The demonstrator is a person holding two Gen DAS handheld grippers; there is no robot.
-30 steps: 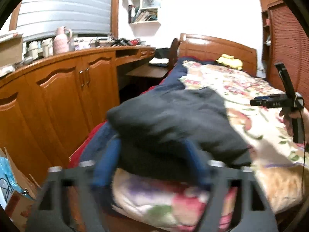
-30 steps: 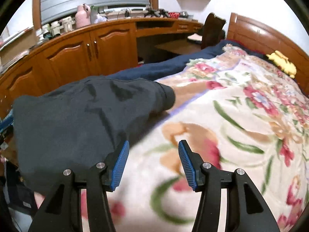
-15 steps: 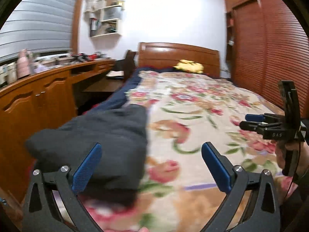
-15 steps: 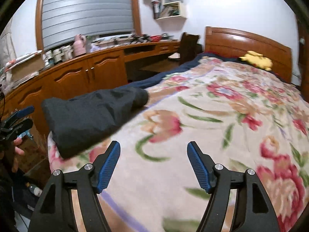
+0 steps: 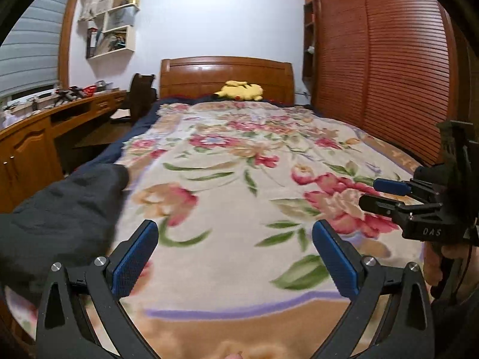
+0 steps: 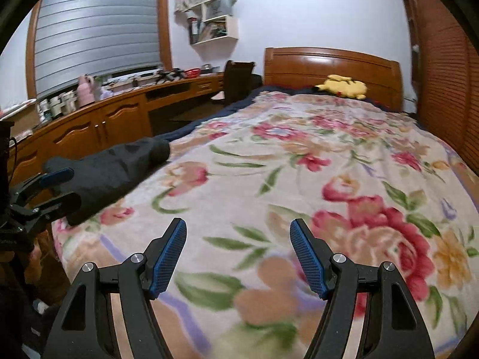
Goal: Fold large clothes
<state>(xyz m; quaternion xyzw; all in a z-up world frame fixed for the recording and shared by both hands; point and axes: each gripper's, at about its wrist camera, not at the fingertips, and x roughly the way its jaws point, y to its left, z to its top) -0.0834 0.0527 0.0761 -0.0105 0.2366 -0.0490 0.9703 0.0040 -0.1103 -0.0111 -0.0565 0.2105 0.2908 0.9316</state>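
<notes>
Folding looked finished, with both grippers empty above the bed's foot edge.
Left gripper (image 5: 234, 258) and right gripper (image 6: 238, 258) had just been opening, nothing between them; the dark folded garment (image 6: 116, 173) lay at the bed's (image 6: 329, 179) front left corner. Next likely needs another garment.

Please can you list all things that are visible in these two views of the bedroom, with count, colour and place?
folded garment: 1, dark grey, left edge of bed near its foot
blanket: 1, cream with red flowers, spread over bed
plush toy: 1, yellow, by headboard
headboard: 1, brown wood, far end of bed
chair: 1, dark, at desk beside bed
cabinet counter: 1, brown wood, along left wall, cluttered on top
wall shelves: 1 set, white, above desk
slatted doors: brown, right wall
window blind: 1, grey, left
left tool: black, blue pads, open, empty
right tool: black, blue pads, open, empty
</notes>
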